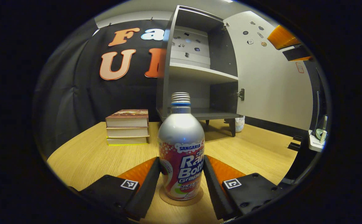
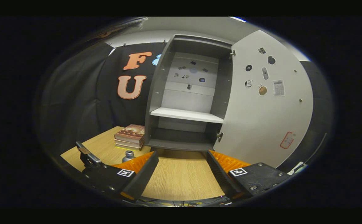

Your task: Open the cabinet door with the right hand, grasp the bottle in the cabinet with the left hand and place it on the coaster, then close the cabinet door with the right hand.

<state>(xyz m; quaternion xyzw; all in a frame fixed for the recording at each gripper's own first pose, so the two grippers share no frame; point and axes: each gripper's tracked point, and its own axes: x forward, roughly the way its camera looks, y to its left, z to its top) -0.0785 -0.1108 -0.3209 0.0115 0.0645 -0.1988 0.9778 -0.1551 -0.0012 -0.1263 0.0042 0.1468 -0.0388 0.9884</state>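
Left gripper brackets the drink bottle, fingers either side of the label at its lower body; a sliver of gap seems to show on both sides, so I read it as spread and not clamping, though contact is hard to rule out. Bottle stands upright on the round coaster, which sits on the wooden surface in front of the cabinet. Cabinet door is swung wide open to the right, shelves bare. Stack of books rests left of the cabinet.

Right gripper hangs open over bare surface, holding nothing, pointed at the open cabinet, door to its right. Bottle cap peeks just past its left finger, and another gripper's body shows at lower left.

Progress, judged: door opening done, bottle out of the cabinet and set on the coaster, so placement looks complete or at the release stage. Left: back the left gripper away without tipping the bottle, then the right gripper pushes the door closed.
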